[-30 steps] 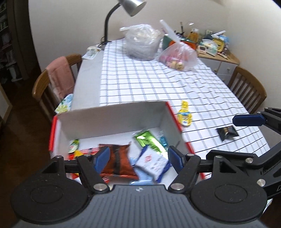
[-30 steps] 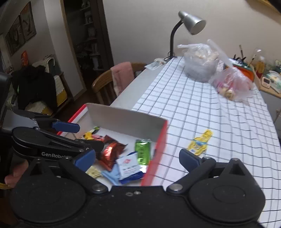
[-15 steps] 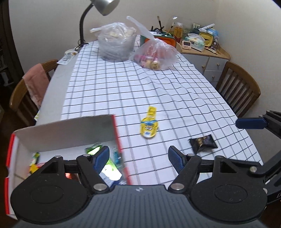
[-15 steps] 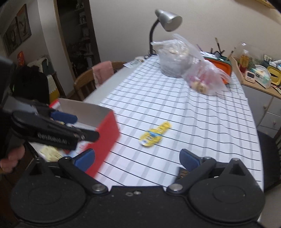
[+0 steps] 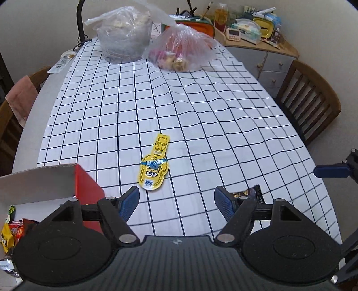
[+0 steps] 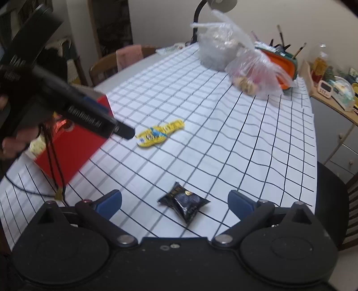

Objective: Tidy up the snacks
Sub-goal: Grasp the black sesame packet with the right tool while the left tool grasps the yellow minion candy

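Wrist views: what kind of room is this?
Most likely a home dining room. A long table under a checked tablecloth has wooden chairs on both sides, a desk lamp stands at the far end, and a cluttered sideboard sits against the wall.

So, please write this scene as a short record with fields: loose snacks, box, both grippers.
loose snacks: yellow packet and black packet, both flat on the checked tablecloth
box: red box at the table's edge, snacks inside
left gripper: open, empty, near the yellow packet
right gripper: open, empty, fingers either side of the black packet
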The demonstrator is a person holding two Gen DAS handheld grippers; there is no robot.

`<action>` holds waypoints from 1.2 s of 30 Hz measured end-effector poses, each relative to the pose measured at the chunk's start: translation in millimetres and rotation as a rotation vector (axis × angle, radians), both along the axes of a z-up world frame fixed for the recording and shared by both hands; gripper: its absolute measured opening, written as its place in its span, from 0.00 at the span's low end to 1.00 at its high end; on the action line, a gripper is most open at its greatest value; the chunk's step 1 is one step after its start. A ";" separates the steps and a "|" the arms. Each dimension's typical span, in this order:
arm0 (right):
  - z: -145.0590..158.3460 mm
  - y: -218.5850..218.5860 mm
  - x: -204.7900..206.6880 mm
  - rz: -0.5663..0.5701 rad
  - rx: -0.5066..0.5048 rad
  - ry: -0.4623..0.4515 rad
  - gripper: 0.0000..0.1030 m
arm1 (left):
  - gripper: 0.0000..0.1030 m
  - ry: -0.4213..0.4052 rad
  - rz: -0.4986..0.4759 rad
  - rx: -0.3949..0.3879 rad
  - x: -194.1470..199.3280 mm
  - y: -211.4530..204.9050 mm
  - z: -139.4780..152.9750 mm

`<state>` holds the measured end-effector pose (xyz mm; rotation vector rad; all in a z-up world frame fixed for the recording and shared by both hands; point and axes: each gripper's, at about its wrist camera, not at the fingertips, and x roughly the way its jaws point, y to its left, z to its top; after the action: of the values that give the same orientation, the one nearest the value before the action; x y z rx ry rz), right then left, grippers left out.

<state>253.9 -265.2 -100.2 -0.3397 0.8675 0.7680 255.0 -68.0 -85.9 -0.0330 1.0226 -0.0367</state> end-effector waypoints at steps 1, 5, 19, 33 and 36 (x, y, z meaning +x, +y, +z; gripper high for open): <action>-4.0 0.3 4.5 0.011 -0.005 0.011 0.97 | 0.71 0.008 0.004 0.000 6.2 -0.6 -3.9; -20.5 2.4 20.6 0.046 -0.033 0.044 0.95 | 0.71 0.051 0.052 -0.011 32.8 4.9 -20.5; -72.8 36.7 50.2 0.244 -0.152 0.067 0.81 | 0.71 0.207 0.112 -0.005 92.6 20.6 -83.3; -93.7 46.5 60.3 0.273 -0.161 0.078 0.51 | 0.71 0.238 0.143 0.012 108.5 31.2 -108.1; -93.8 44.2 60.6 0.256 -0.152 0.088 0.44 | 0.69 0.243 0.143 0.019 108.9 31.5 -112.0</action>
<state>314.5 -221.0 -194.0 -0.5627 0.9796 0.9612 363.8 -36.5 -197.9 -0.0949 1.2605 0.1099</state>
